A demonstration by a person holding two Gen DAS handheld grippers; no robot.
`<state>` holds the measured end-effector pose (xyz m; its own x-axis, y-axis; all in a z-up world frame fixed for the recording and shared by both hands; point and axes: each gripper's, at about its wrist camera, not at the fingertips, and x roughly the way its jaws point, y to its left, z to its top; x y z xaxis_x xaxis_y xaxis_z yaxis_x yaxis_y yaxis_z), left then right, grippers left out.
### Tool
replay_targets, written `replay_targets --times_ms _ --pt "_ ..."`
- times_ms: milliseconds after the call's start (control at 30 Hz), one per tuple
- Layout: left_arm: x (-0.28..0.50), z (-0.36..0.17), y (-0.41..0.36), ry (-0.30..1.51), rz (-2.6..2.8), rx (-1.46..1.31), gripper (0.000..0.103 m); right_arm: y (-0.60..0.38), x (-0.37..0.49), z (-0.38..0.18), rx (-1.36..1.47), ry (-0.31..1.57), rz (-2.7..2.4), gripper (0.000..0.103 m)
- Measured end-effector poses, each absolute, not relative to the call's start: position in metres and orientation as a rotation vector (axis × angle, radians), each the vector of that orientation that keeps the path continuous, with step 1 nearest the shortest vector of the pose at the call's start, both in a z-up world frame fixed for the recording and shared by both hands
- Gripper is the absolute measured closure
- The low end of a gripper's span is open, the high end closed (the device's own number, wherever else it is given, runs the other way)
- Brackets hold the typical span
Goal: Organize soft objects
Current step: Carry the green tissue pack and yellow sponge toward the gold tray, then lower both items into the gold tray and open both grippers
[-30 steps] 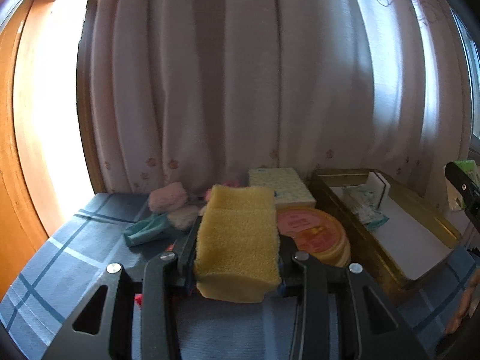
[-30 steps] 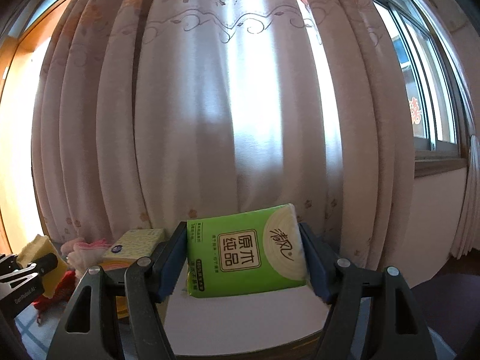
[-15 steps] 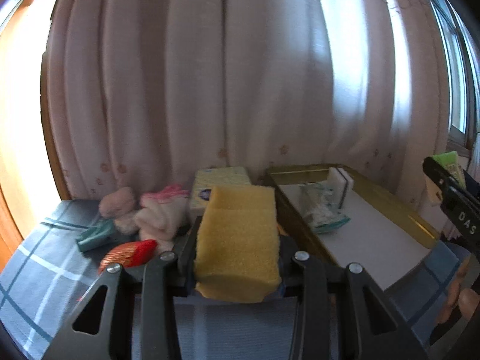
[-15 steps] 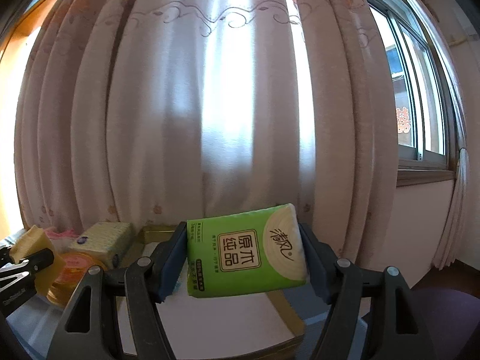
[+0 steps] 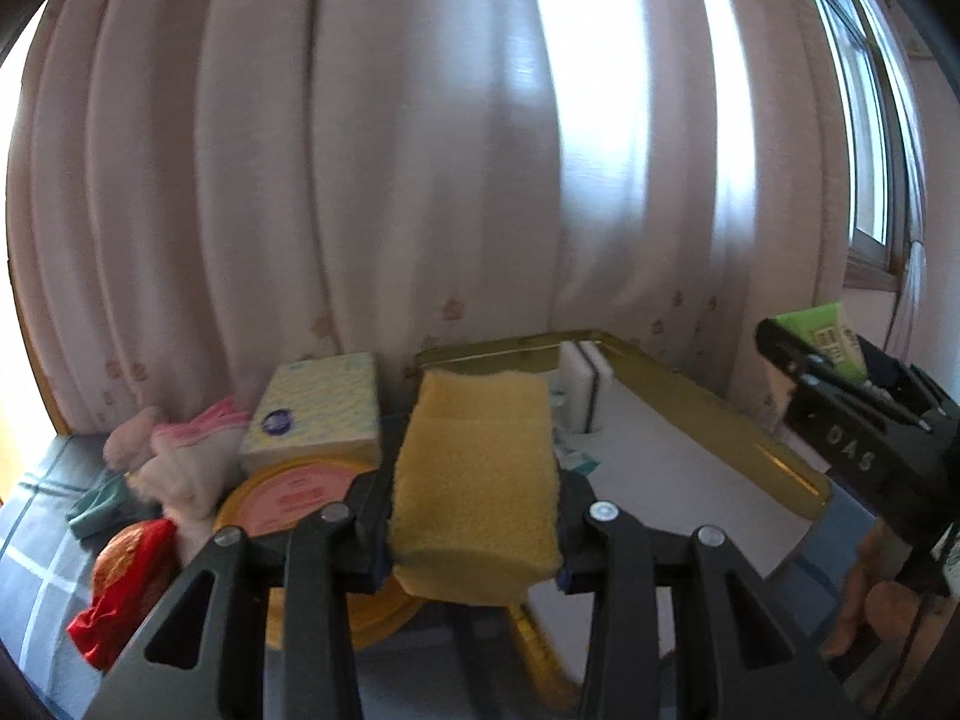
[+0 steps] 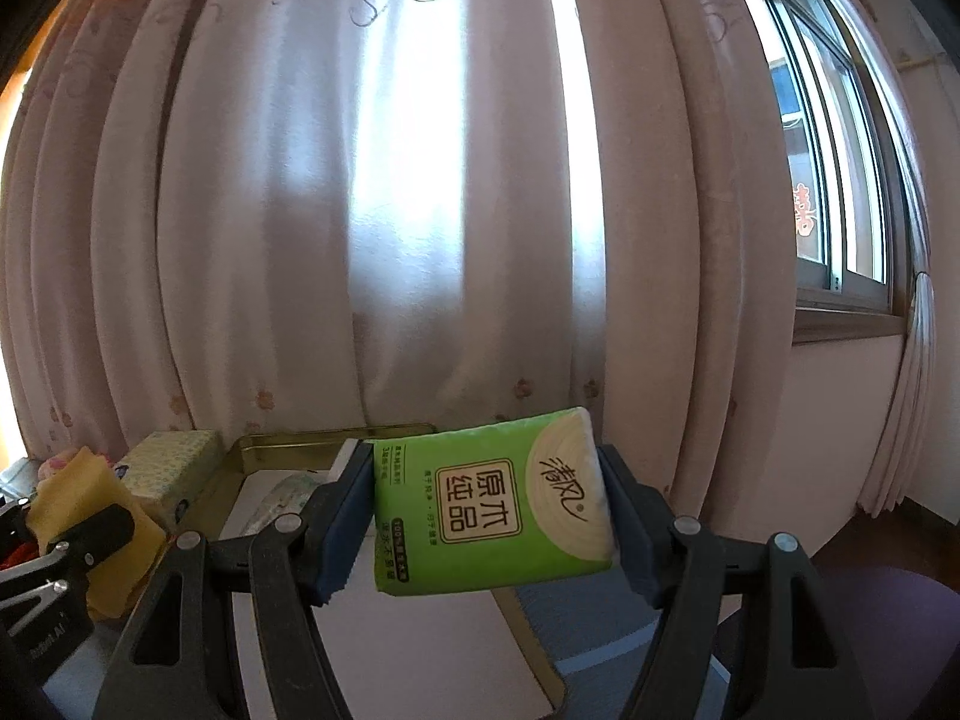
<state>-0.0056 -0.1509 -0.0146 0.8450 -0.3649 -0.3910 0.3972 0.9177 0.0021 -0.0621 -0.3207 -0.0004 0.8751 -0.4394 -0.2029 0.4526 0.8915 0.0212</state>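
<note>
Pressing from both sides, the left gripper [image 5: 474,531] is clenched on a yellow sponge [image 5: 477,480], which bulges a little below the pads and hangs above the near end of the gold tray [image 5: 708,414]. In the other view the right gripper [image 6: 489,516] is clenched in the same way on a green tissue pack [image 6: 492,495], held with its printed face toward the camera (the label is in Chinese characters) over the right side of the tray. Just left of the sponge lies a round gold tin [image 5: 288,495] with a pink lid, and beside it a red pouch [image 5: 123,582] on the blue checked cloth [image 5: 36,546]. Further back there are pink socks [image 5: 186,450], a green rag [image 5: 99,507] and a pale tissue box [image 5: 318,414] which rests partly on the tin. Inside the tray, on its white bottom, a white sponge [image 5: 585,384] stands upright at the far end, with a small wrapped packet [image 6: 282,495] near it. Behind everything hangs a pale pink curtain [image 5: 420,168], and at the far right is a window [image 6: 834,168].
</note>
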Motion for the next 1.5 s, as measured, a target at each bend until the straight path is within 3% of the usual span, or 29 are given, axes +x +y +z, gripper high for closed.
replay_targets --times_ms 833,1400,1433,1467,1500 --pt "0.044 -0.009 -0.222 0.564 -0.386 0.157 0.066 -0.346 0.007 0.015 0.142 0.482 -0.373 0.030" --pt "0.068 -0.017 -0.226 0.650 -0.328 0.206 0.062 -0.347 0.057 0.007 0.229 0.676 -0.291 0.030" --pt "0.068 -0.018 -0.228 0.652 -0.321 0.218 0.051 -0.347 0.062 0.004 0.242 0.698 -0.277 0.029" --pt "0.069 -0.019 -0.229 0.660 -0.323 0.223 0.030 -0.349 0.065 0.002 0.260 0.717 -0.264 0.029" --pt "0.069 -0.020 -0.229 0.663 -0.323 0.223 0.019 -0.350 0.066 0.000 0.284 0.727 -0.249 0.028"
